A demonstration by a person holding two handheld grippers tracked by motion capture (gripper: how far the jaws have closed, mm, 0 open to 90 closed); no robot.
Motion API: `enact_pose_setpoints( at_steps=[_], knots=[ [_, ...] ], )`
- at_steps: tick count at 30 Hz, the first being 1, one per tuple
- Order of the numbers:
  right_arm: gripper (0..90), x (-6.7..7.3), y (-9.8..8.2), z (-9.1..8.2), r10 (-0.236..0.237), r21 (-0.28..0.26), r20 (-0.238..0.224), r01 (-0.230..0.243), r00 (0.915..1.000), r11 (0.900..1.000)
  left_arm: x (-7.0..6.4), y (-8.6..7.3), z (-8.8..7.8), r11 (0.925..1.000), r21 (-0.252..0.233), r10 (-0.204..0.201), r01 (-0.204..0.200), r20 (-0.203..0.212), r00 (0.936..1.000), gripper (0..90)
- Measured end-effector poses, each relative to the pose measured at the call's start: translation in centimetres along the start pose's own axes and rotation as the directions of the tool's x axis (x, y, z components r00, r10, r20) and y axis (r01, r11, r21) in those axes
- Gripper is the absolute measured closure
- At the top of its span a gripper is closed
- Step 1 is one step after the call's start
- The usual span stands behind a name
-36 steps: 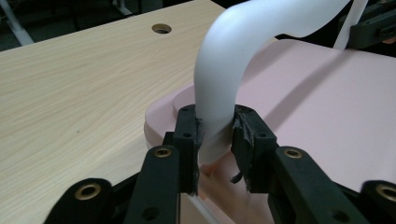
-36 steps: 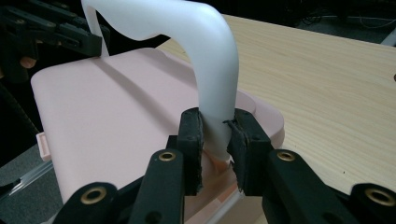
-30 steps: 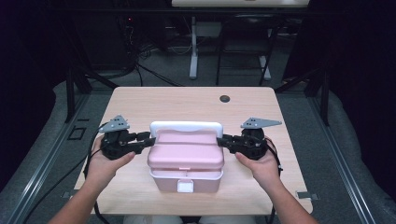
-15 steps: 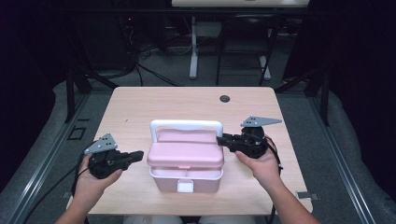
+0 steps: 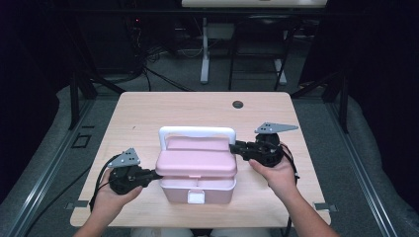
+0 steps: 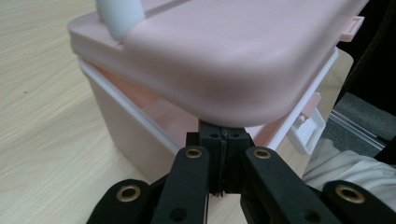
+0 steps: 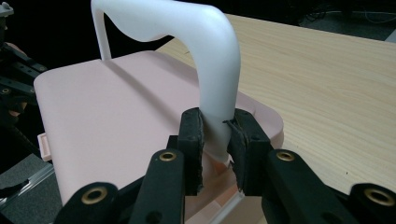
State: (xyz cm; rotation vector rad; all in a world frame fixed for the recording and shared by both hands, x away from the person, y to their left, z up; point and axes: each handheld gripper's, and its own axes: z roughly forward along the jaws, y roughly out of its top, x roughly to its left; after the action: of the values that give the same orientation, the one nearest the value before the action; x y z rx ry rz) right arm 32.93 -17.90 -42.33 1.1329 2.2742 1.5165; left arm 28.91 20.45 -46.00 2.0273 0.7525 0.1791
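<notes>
Box [image 5: 196, 170] sits mid-bench [image 5: 148, 111], lid slightly ajar. Left gripper [image 5: 154, 175], jaws closed empty, is tucked under the lid's [image 6: 219, 56] left edge, poised to lever upward. Right gripper [image 5: 236, 146] clamps the white handle's [image 7: 205, 42] right leg, steadying it.
</notes>
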Motion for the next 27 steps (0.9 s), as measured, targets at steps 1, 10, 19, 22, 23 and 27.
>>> enact_pose_setpoints(
  at_steps=[1, 10, 19, 22, 23, 27],
  knots=[
    [75.1, 0.0, 0.0, 0.0, 0.001, 0.0, -0.001, -0.001, 1.0, 1.0, -0.1, 0.0, 0.1, 1.0, -0.001, 0.0, 0.0, 0.002, 1.0, 90.0],
    [74.8, -0.2, -0.1, 0.0, 0.008, 0.0, -0.006, -0.008, 1.0, 1.0, -0.4, 0.3, 0.7, 1.0, 0.005, 0.006, -0.007, 0.015, 0.9999, 90.0],
    [71.2, -0.5, -0.3, -0.2, 0.018, -0.015, 0.003, -0.018, 0.9998, 1.0, -0.5, 0.6, 0.5, 1.0, 0.001, 0.004, -0.004, 0.011, 0.9999, 90.0],
    [71.3, -0.6, -0.3, -0.7, 0.025, -0.025, 0.015, -0.024, 0.9996, 0.999, -0.5, 1.0, 0.3, 0.9999, -0.002, 0.01, -0.01, 0.006, 0.9999, 90.0],
    [71.6, -0.7, -0.4, -0.9, 0.026, -0.028, 0.021, -0.025, 0.9995, 0.999, -0.5, 1.2, 0.3, 0.9999, -0.007, 0.009, -0.009, 0.004, 1.0, 90.0],
    [74.8, -0.8, -0.7, -1.7, 0.025, -0.045, 0.043, -0.023, 0.9988, 0.999, -0.3, 1.9, 0.0, 0.9998, -0.021, 0.006, -0.006, 0.001, 1.0, 90.0]
  ],
)
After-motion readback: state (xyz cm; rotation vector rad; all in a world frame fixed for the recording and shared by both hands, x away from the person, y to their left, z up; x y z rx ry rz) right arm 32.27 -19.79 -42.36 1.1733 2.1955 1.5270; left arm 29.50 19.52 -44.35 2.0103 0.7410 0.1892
